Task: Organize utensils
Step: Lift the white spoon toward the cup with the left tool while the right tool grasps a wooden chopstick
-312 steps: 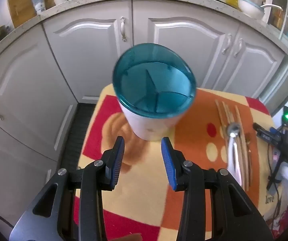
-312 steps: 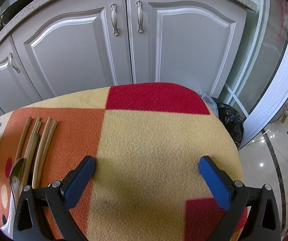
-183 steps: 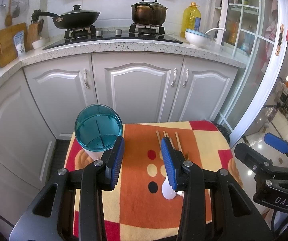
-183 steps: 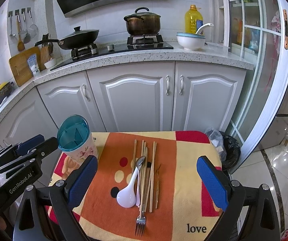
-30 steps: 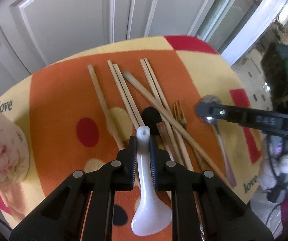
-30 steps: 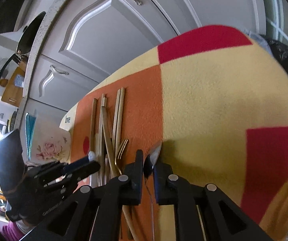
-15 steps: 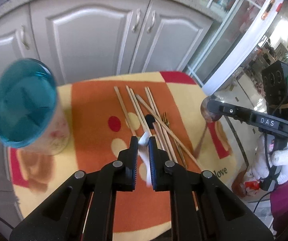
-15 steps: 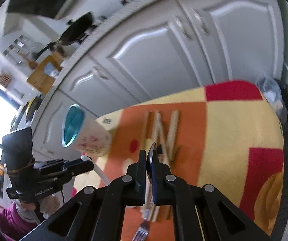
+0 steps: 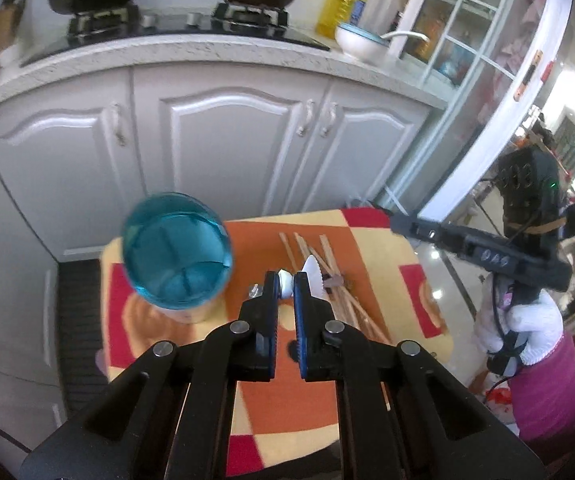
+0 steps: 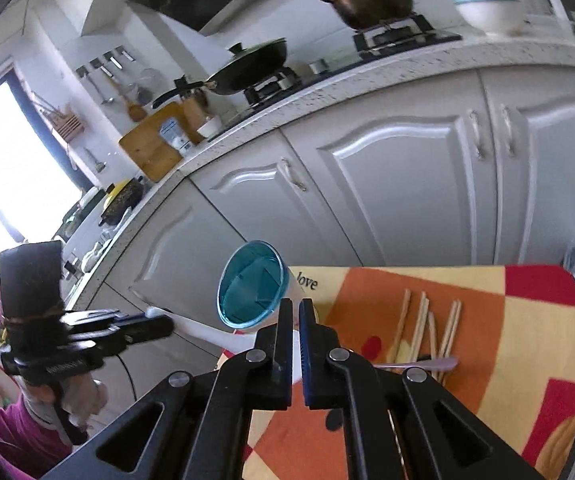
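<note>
Both spoons are up and we're in the carry. The left gripper is clamped on the handle tip of the white soup spoon; its jaws have just been squeezing tighter on it. The right gripper is clenched almost to nothing. We judge that it holds the metal spoon, whose blurred handle pokes out at 3 o'clock.

The teal-topped utensil holder stands at the cloth's far left corner, at 10 o'clock from the left jaws and at 11 o'clock from the right ones. The chopsticks lie loose on the checked tablecloth at 2 o'clock.

Next we need each spoon tipped upright over the holder's mouth, lined up with a compartment between the dividers, and let go one at a time so the grippers don't collide.

A second ago both grippers were down on the cloth pinching the spoons; now they ride high, with the stove and countertop back in sight
</note>
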`<state>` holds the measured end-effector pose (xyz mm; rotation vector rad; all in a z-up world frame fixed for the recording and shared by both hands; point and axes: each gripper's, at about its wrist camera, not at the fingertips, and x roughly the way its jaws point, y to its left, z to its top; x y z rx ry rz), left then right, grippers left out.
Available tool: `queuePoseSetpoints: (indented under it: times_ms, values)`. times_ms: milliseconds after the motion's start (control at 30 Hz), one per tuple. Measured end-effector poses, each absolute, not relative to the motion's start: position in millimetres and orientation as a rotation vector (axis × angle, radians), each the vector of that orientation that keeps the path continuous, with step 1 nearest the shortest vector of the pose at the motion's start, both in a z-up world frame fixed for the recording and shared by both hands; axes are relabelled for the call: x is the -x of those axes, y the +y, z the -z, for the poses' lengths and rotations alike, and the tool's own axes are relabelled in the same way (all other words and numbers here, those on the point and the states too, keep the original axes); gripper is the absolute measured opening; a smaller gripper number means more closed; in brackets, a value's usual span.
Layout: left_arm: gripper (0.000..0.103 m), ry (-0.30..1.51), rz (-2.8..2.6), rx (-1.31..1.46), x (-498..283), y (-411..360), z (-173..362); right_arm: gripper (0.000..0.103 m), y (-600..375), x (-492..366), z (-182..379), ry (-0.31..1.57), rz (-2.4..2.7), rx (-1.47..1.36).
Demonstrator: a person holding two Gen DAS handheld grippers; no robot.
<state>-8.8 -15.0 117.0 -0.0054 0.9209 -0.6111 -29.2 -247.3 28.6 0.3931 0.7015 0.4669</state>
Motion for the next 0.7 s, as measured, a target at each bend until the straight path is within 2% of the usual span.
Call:
queuePoseSetpoints:
  times_ms: [67,300,500,533,567,600,700]
  values:
    - [0.006,0.923,0.601,0.026,9,-5,-118,0.003,-241,24,-22,0.739,-0.457,-0.349]
    - [0.006,0.901,0.568,0.057,4,15,-125,0.006,-246,6,59,0.952,-0.334,-0.331]
    - [0.006,0.874,0.517,0.06,-9,31,-137,0.007,-247,-33,93,1.019,-0.294,-0.355]
    - [0.006,0.874,0.506,0.061,-10,33,-137,0.014,-242,-41,95,1.027,-0.291,-0.344]
    - [0.006,0.875,0.495,0.065,-12,37,-137,0.027,-237,-49,99,1.037,-0.282,-0.331]
    - [0.006,0.876,0.487,0.071,-14,41,-137,0.031,-234,-59,104,1.049,-0.271,-0.321]
    - [0.006,0.883,0.464,0.07,-18,49,-136,0.032,-224,-89,118,1.081,-0.227,-0.255]
